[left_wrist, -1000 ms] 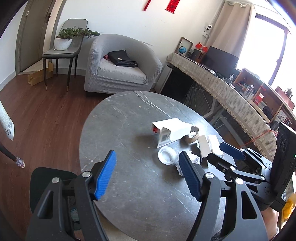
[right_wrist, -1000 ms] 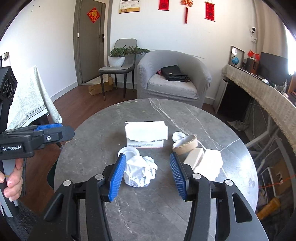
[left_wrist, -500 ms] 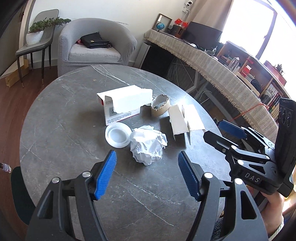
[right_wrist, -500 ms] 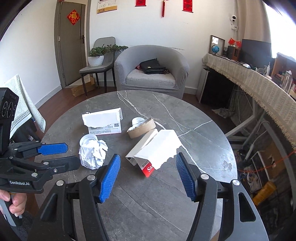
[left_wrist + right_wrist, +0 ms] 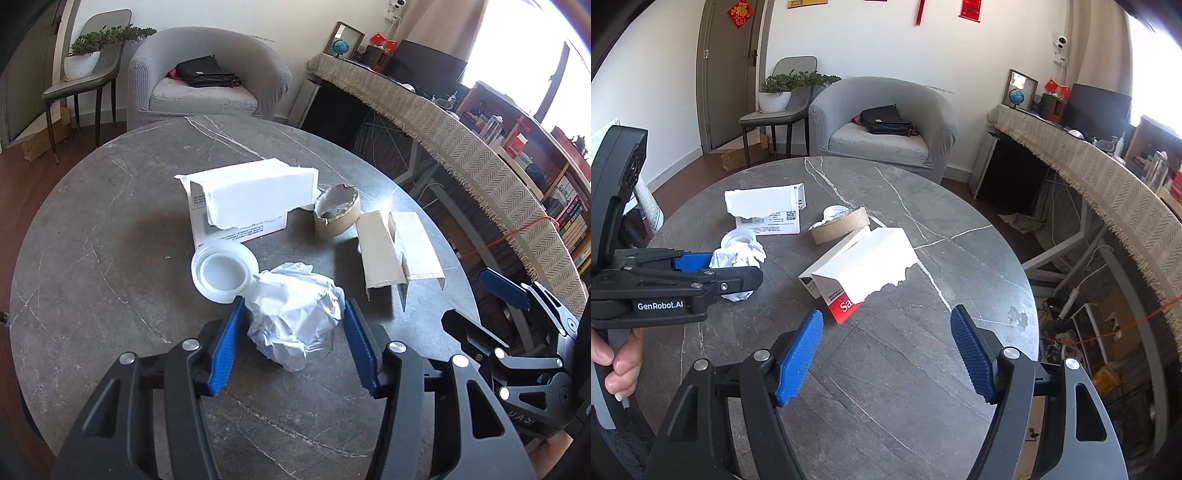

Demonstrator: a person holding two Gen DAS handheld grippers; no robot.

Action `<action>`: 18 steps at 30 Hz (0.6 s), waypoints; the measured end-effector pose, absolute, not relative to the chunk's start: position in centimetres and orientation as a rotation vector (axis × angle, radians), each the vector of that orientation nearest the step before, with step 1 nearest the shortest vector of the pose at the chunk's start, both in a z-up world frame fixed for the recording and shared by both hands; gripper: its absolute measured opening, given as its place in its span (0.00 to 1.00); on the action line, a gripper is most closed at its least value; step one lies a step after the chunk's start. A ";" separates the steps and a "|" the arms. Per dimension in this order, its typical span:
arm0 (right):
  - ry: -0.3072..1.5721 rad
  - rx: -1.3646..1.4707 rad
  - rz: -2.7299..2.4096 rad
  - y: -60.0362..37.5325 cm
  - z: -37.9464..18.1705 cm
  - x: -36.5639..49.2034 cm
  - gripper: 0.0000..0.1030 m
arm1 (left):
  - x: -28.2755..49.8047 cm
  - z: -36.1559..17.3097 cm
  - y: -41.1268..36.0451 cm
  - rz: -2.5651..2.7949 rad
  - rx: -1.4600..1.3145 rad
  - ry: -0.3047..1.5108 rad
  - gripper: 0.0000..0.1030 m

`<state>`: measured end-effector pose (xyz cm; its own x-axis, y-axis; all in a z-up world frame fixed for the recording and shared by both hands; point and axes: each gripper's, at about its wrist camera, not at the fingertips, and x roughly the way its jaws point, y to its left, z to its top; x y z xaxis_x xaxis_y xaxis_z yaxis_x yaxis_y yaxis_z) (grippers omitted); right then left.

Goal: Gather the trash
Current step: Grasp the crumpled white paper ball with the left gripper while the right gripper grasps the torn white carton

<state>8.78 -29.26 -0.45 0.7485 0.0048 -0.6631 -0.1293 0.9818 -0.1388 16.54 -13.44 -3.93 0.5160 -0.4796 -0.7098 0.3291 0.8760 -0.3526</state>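
A crumpled white paper ball (image 5: pixel 295 325) lies on the grey marble table (image 5: pixel 92 258). My left gripper (image 5: pixel 293 314) straddles it, jaws closing, with both blue pads touching its sides. The right wrist view shows that left gripper (image 5: pixel 713 266) side on, with the paper ball (image 5: pixel 738 254) between its fingers. A white plastic lid (image 5: pixel 224 273) touches the ball's far left. My right gripper (image 5: pixel 886 317) hovers over bare table just short of a torn white and red box (image 5: pixel 864 266). Its jaws are opening and nothing is between them. The left wrist view catches that right gripper (image 5: pixel 476 302) at the right edge.
Another torn white box (image 5: pixel 251 195) and a cardboard ring (image 5: pixel 336 218) lie farther back on the table. Behind stand a grey armchair (image 5: pixel 886 122) holding a black bag and a chair with a potted plant (image 5: pixel 775 96). A cloth-covered desk (image 5: pixel 1108 173) runs along the right.
My left gripper moved forward and down onto the paper ball and its jaws narrowed around it. The right gripper swung from the paper ball to the torn box and its jaws widened.
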 end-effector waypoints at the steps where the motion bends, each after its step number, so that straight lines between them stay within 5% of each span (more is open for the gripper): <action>1: 0.717 -0.188 0.079 -29.0 -0.4 8.7 0.75 | 16.6 -3.9 -13.4 -0.485 -0.184 0.907 0.51; 18: 0.723 -0.319 0.042 -24.4 -1.9 10.8 0.79 | 15.7 -2.7 -11.3 -0.504 -0.202 0.888 0.45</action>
<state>10.75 -24.45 -1.93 0.7514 -0.0714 -0.6560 -0.1476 0.9507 -0.2726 15.74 -11.27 -2.71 0.5239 -0.4996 -0.6899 0.3359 0.8655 -0.3717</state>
